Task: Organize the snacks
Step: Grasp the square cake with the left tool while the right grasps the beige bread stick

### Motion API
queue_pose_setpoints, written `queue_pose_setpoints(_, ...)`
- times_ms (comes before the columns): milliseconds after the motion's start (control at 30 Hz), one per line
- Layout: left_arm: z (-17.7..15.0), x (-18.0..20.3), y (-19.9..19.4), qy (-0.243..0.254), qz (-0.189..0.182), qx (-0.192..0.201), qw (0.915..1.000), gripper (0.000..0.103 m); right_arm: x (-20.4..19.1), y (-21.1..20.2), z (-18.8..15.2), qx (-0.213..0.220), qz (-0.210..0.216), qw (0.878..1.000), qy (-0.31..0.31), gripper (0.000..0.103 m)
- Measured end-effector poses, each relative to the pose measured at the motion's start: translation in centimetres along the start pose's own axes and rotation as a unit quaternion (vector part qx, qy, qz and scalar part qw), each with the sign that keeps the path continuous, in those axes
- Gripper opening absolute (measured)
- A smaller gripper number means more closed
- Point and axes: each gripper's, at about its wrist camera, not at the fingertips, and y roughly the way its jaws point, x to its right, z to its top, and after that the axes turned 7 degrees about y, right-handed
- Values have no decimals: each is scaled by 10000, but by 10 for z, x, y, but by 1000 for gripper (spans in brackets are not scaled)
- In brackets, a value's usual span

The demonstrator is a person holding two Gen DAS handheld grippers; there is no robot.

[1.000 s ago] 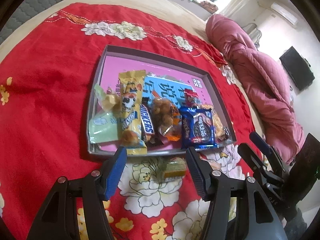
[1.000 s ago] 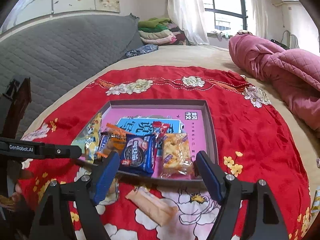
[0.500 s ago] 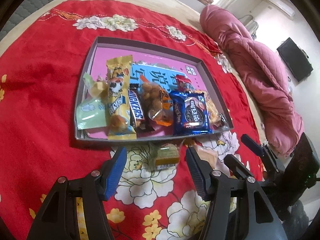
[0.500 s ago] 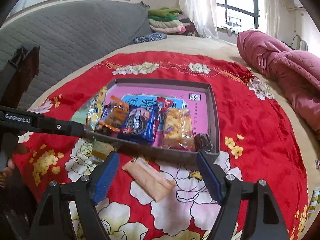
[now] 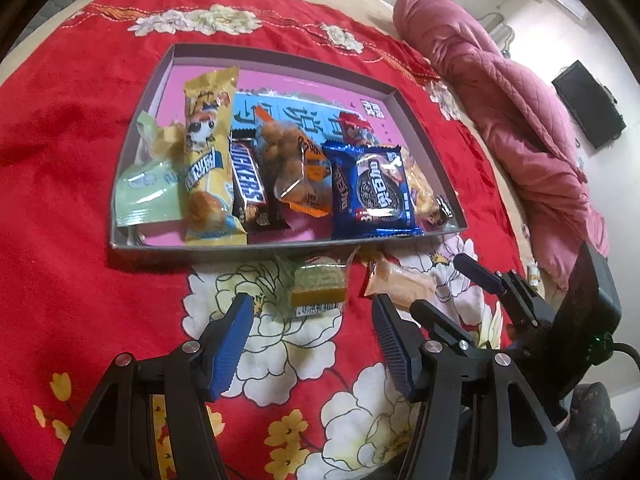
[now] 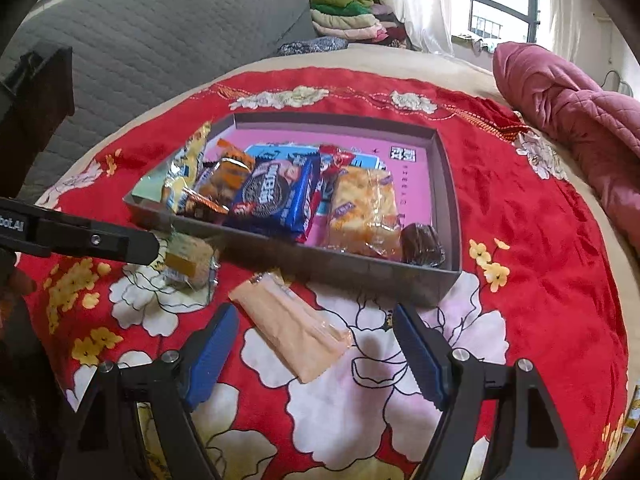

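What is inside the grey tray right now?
The grey tray holds a yellow bar, Snickers, nuts packet, blue cookie pack and green sachet. The printed pink floor beneath them is mostly covered.

Grey quilted headboard (image 6: 160, 40), bright window (image 6: 500, 4) w/ curtain, wall TV (image 5: 588, 104).

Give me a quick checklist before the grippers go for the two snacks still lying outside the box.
1. Left gripper open, nothing between its fingers: ok.
2. Right gripper open, nothing held: ok.
3. Small green cake packet ahead of left gripper, lined up: ok.
4. Peach wafer packet lies between the right fingers: ok.
5. Grippers clear of each other: cannot tell, they are close.
6. Free room in box: ok, the far part is bare.
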Motion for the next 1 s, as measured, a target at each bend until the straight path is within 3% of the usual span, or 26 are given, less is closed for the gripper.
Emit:
queue_pose_setpoints(667,0,8,24,11,-50,-241,9997,63,-9,38,0,-336,178,9979,-516,79)
queue_pose_setpoints(1000,3,8,31,-33,-14,-261,9997,63,-24,34,-6,-335,462,9955,-755,46)
